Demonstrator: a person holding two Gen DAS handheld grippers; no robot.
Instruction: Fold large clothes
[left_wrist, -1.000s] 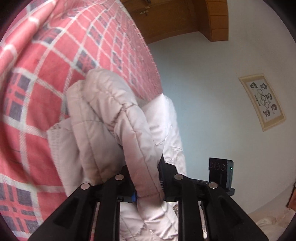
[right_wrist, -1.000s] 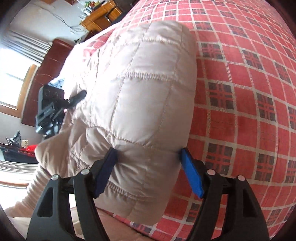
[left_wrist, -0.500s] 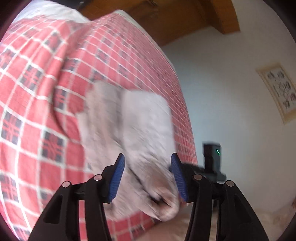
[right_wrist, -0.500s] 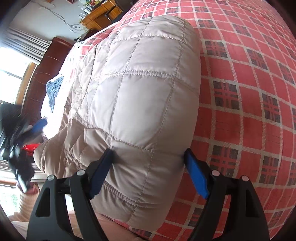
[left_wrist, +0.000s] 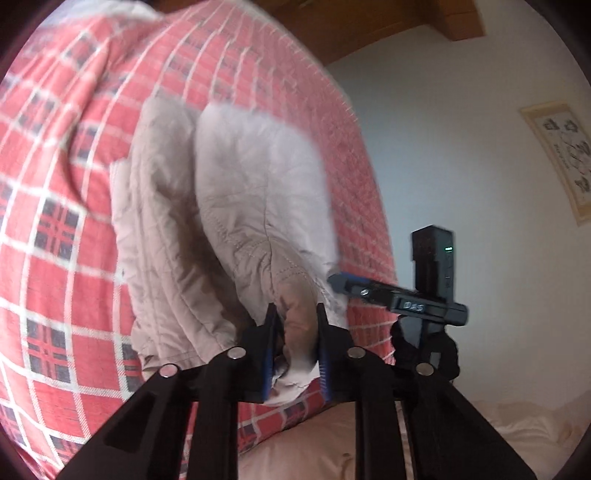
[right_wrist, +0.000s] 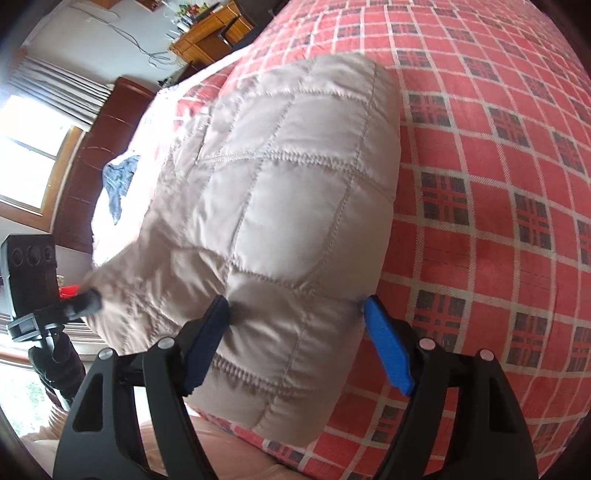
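A beige quilted jacket (left_wrist: 229, 206) lies folded into a thick bundle on a red plaid bed cover (left_wrist: 55, 221). My left gripper (left_wrist: 295, 310) is shut on a bunched fold at the bundle's near edge. In the right wrist view the jacket (right_wrist: 295, 184) shows a smooth quilted panel. My right gripper (right_wrist: 295, 304) stands open wide around its near corner, and the left pad (right_wrist: 214, 332) presses into the fabric. The right gripper (left_wrist: 399, 295) also shows in the left wrist view, at the jacket's right side. The left gripper's tip (right_wrist: 86, 301) touches the jacket's left edge.
The plaid cover (right_wrist: 498, 184) spreads far to the right of the jacket. A dark wooden headboard (right_wrist: 92, 155), a blue cloth (right_wrist: 118, 181) and a bright window (right_wrist: 26, 162) lie at the far left. A framed picture (left_wrist: 561, 158) hangs on the pale wall.
The left gripper let go of the jacket, drew back open, then came in and shut on a fold at its near edge. The right gripper stays open around the corner.
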